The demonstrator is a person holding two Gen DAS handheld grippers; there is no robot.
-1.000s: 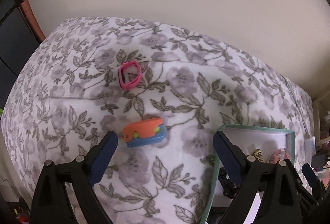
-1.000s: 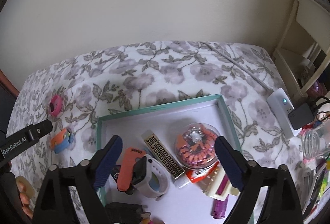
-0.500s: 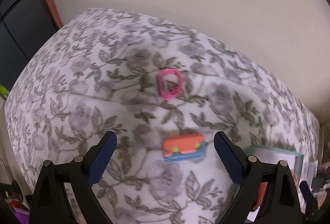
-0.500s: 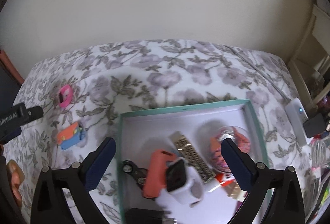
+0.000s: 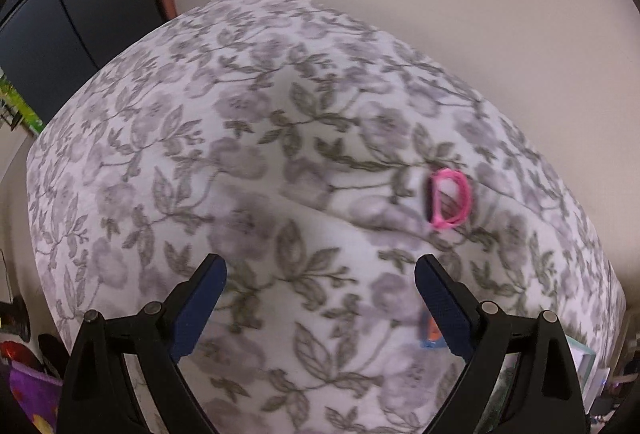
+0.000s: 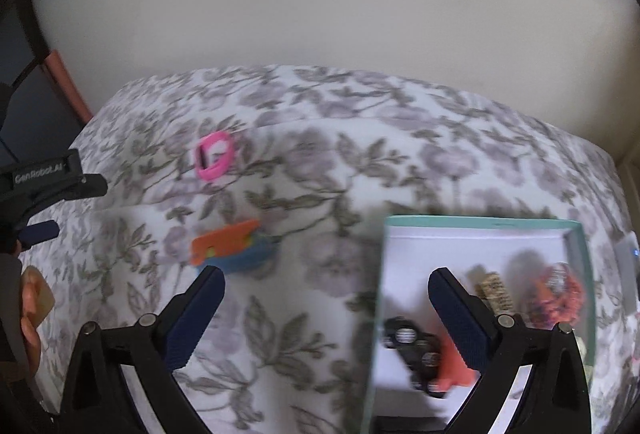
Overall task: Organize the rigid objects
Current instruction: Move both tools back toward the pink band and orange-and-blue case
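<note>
A soft floral cloth (image 5: 304,162), white with grey-lilac blossoms and olive leaves, covers the padded, rounded bed and creases in a shallow fold across its middle. On it, toward the far left corner, lies a small pink plastic ring-shaped piece (image 6: 214,155) with a dark slot in one side. Nearer the front edge, just beside it, rests an orange and blue plastic toy (image 6: 234,247), blocky and flat, with a yellow-green dot; motion blur softens its outline.

At the right edge of the bed sits a shallow box (image 6: 480,222) with thin teal walls and a white floor. Inside it lie a black metal-looking tool (image 6: 404,334) with round joints, an orange-red piece (image 6: 454,374), a tan patterned bar (image 6: 494,288) and a clear dome with orange and silver contents (image 6: 558,292); all are blurred.

The right gripper (image 6: 326,288) has just finished spreading its fingers (image 6: 192,318); they stand wide with nothing between them, straddling the box's left wall. The left gripper (image 5: 320,276) hangs over bare cloth, its dark blue ribbed fingers (image 5: 198,308) spread apart and empty.
</note>
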